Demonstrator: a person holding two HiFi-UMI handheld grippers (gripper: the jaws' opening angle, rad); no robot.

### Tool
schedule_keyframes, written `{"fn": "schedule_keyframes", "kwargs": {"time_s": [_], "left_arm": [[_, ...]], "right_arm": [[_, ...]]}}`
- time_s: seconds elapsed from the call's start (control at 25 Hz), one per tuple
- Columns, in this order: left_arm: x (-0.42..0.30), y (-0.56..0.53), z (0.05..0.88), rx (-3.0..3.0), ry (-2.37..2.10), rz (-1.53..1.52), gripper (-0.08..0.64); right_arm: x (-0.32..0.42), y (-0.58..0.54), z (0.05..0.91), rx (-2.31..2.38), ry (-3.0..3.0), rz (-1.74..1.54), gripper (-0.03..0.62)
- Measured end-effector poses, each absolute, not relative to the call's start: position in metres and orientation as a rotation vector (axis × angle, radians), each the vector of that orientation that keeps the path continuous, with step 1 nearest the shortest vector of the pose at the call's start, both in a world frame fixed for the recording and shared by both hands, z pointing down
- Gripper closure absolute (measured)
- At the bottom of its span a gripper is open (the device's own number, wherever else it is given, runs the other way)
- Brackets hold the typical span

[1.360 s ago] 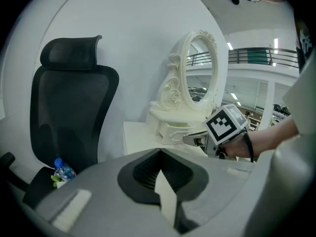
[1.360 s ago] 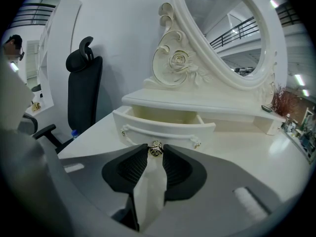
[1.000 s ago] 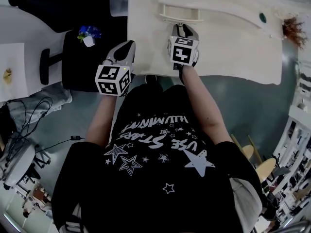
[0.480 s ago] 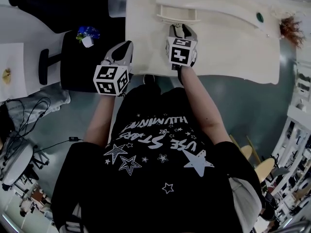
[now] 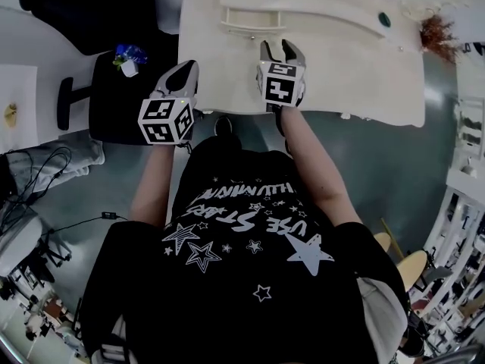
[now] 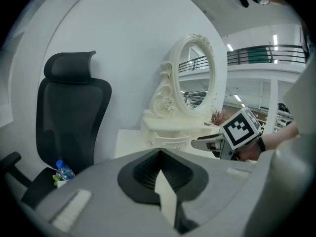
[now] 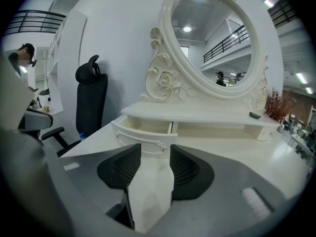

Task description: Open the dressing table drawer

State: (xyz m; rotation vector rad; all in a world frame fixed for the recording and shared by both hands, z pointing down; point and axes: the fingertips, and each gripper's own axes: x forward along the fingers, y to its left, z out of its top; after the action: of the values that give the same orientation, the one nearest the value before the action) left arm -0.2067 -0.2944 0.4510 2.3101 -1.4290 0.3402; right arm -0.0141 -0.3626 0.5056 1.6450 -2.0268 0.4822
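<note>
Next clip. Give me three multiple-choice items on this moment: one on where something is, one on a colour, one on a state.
1. Where is the blue-capped bottle?
A. On the seat of the office chair
B. On the floor
C. Hanging from a wall hook

2. What colour is the office chair?
A. White
B. Red
C. Black

3. What state is the drawer in?
A. Pushed fully shut
B. Pulled open
C. Taken out and lying on the floor

Answers:
1. A: the left gripper view shows the bottle on the chair's seat, beside the backrest.
2. C: its backrest, headrest and seat are all black.
3. B: the right gripper view shows its front standing out from the cabinet, with the hollow inside visible behind it.
</note>
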Motion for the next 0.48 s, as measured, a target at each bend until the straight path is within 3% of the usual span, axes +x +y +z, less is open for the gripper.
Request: {"fn": "schedule_keyframes", "kwargs": {"time_s": [0.48], "left_arm": [[-0.123, -0.222, 0.432, 2.291, -1.524, 0.290, 0.558]], "right_arm": [[0.088, -0.291, 0.477, 1.647, -2.090, 0.444, 0.408]]}}
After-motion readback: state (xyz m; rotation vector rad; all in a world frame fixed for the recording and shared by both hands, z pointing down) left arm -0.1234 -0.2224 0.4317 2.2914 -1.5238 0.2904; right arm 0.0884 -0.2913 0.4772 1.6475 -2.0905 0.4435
